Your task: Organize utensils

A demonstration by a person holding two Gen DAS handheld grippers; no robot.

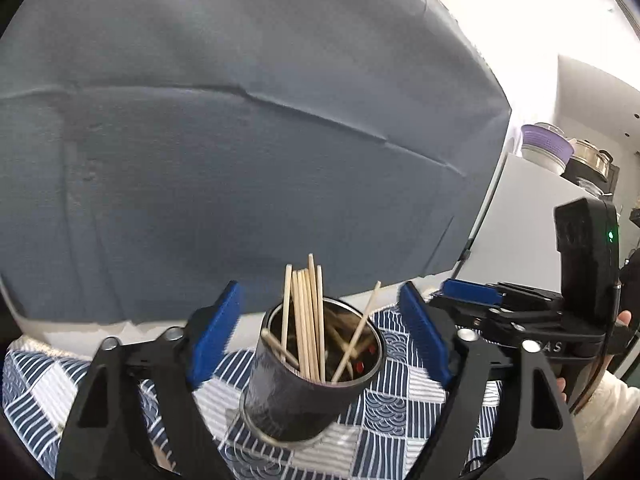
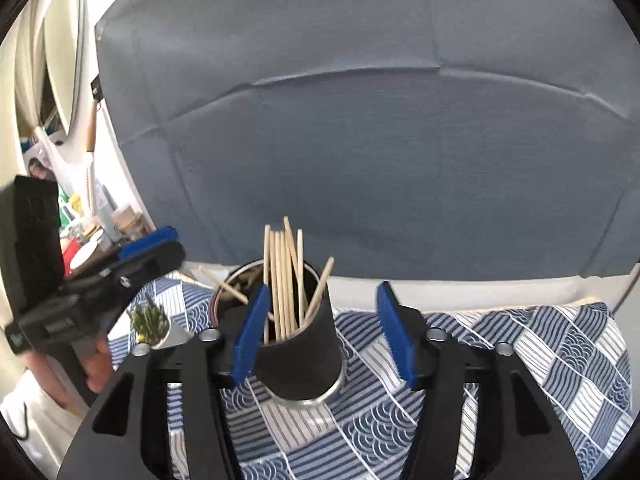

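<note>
Both the left gripper (image 1: 320,340) and right gripper (image 2: 322,338) are standing wide around the chopstick holder (image 1: 308,380), risking knocking it over.

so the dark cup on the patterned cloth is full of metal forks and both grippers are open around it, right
Not quite. The dark cup holds wooden chopsticks, not metal forks; the left wrist view shows the pale sticks standing and leaning inside it. The rest holds: it stands on the patterned cloth, and the left gripper and right gripper are both open around it.
</note>
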